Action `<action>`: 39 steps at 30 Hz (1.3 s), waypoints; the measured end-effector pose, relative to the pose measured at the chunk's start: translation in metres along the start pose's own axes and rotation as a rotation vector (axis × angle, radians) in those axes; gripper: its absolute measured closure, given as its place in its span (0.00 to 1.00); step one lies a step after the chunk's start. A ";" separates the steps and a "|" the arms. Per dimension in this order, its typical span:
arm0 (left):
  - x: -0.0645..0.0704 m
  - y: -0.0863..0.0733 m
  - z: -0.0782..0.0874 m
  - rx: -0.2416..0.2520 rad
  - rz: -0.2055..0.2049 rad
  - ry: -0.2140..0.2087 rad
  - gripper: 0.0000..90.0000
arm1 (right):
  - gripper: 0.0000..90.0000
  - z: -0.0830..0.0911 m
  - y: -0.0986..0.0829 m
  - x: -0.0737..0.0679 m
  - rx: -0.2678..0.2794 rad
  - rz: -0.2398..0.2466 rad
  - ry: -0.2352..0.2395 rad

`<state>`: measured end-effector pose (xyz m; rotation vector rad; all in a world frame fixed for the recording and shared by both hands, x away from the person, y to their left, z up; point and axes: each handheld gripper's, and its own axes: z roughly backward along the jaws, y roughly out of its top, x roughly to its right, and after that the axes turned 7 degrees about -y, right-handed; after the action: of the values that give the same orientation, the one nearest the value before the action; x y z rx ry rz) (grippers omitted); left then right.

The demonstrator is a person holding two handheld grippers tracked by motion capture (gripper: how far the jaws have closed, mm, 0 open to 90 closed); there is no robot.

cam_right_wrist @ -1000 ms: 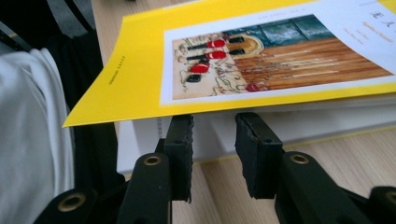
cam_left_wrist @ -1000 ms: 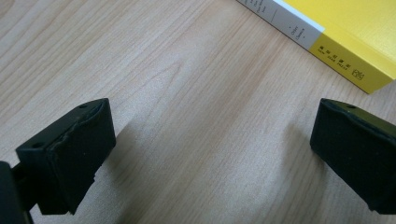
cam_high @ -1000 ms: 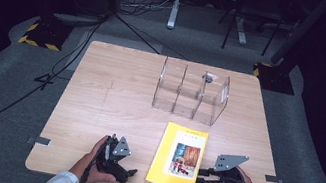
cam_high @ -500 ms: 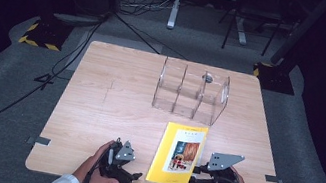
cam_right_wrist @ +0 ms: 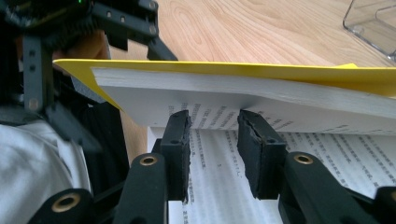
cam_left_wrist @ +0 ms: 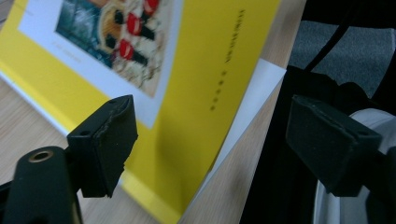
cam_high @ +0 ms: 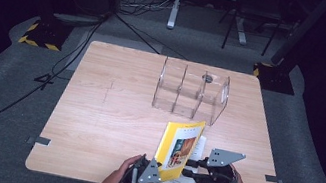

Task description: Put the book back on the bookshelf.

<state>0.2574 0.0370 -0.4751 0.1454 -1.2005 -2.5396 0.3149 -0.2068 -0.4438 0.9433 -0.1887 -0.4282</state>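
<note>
Yellow book point(cam_high: 178, 146) now tilting up off the table point(cam_high: 111, 113); right hand-held gripper point(cam_high: 194, 168), jaws narrowly apart, prying beneath; left hand-held gripper point(cam_high: 149, 173) gaping, bracing. Next: grasping cover.

Yellow book point(cam_left_wrist: 187, 93): cover picture blurred, spine print illegible, cut off at 12 o'clock. Page text point(cam_right_wrist: 322, 144): too small to read. Clear organiser point(cam_right_wrist: 373, 23): cropped at 2 o'clock.
</note>
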 end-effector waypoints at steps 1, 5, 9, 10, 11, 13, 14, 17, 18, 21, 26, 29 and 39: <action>0.000 0.000 0.000 0.000 0.000 0.000 0.23 | 0.72 0.000 0.000 0.000 0.001 -0.001 -0.001; 0.002 0.002 -0.010 -0.011 -0.012 0.085 0.34 | 0.72 -0.001 0.001 0.000 0.005 -0.006 -0.003; -0.007 -0.001 -0.002 0.026 0.004 0.077 0.62 | 0.72 0.000 0.000 0.003 0.008 -0.017 -0.006; -0.007 -0.001 -0.001 0.035 -0.010 0.072 0.66 | 0.72 0.000 0.000 0.003 0.007 -0.024 -0.010; -0.005 -0.002 0.001 0.039 -0.030 0.086 0.73 | 0.72 0.000 0.000 0.004 0.006 -0.023 -0.017; -0.004 -0.001 0.004 0.033 -0.068 0.111 0.81 | 0.72 0.000 -0.001 0.006 0.003 -0.025 -0.020; -0.005 -0.001 0.006 0.037 -0.062 0.109 0.84 | 0.71 0.001 -0.002 0.006 0.006 -0.031 -0.022; -0.013 -0.004 0.013 0.019 -0.060 0.131 0.90 | 0.67 0.004 -0.003 0.011 0.023 -0.042 -0.048; -0.013 -0.004 0.013 0.019 -0.060 0.131 0.91 | 0.66 0.004 -0.004 0.013 0.024 -0.044 -0.056; -0.028 -0.013 0.025 0.008 -0.041 0.123 0.93 | 0.58 0.005 -0.010 0.021 0.040 -0.053 -0.059; -0.046 -0.024 0.043 0.020 -0.029 0.105 0.94 | 0.53 0.008 -0.017 0.035 0.041 -0.068 -0.116; -0.057 -0.030 0.052 0.034 -0.015 0.094 0.94 | 0.47 0.010 -0.018 0.041 0.041 -0.066 -0.166; -0.081 -0.044 0.071 0.020 -0.029 0.066 0.93 | 0.40 0.032 0.015 0.024 0.185 0.103 -0.176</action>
<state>0.3064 0.1422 -0.4673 0.2513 -1.2080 -2.5273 0.3299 -0.2334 -0.4138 1.0719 -0.4408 -0.4034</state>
